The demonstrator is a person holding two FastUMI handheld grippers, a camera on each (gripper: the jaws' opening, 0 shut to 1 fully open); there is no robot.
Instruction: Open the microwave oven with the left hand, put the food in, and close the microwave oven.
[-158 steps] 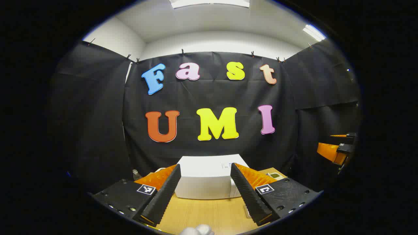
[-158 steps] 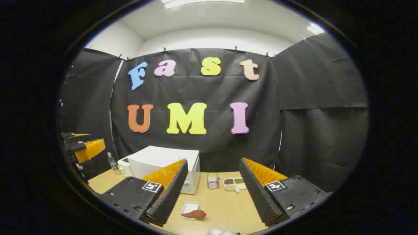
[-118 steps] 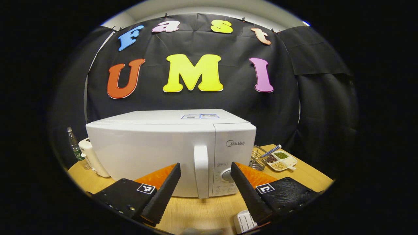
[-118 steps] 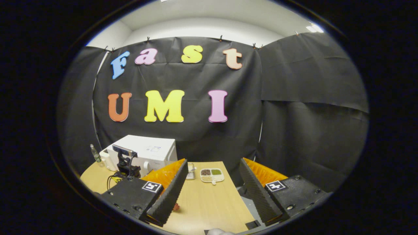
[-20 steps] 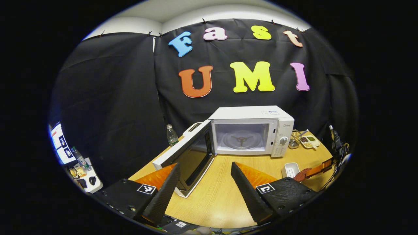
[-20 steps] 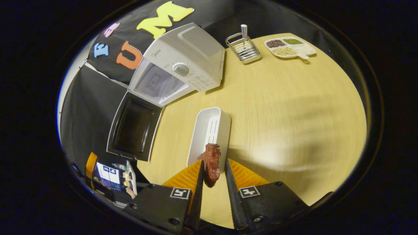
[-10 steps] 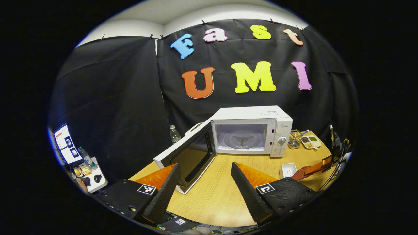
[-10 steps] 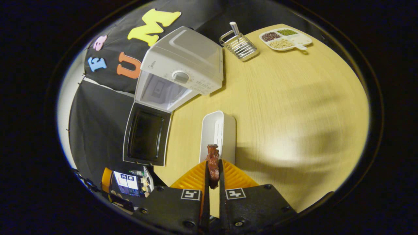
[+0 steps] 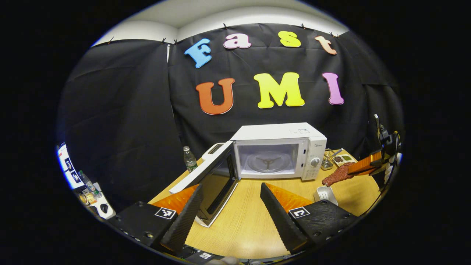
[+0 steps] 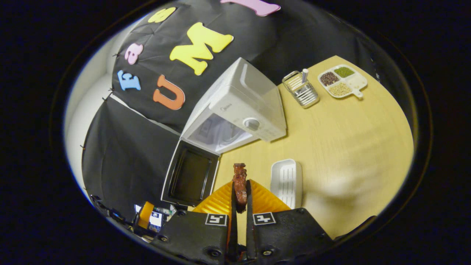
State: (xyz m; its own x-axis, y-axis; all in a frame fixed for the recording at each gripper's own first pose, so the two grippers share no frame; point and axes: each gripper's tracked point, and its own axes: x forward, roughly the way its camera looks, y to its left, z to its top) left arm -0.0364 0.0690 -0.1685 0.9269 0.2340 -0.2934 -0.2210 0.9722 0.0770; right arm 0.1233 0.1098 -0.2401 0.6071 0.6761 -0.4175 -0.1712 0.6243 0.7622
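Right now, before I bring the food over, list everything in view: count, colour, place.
White microwave oven: one, back of table, door swung open, glass turntable inside.
Reddish-brown piece of food: one, pinched in right gripper.
White ribbed plastic tray: one, empty, in front of the microwave.
Wire metal rack: one, silver, right of the microwave.
White divided dish of grains: one, beyond the rack.
Clear plastic bottle: one, left of the microwave.
Light wooden table: one.
Left gripper: open, empty.
Right gripper: shut on the food.
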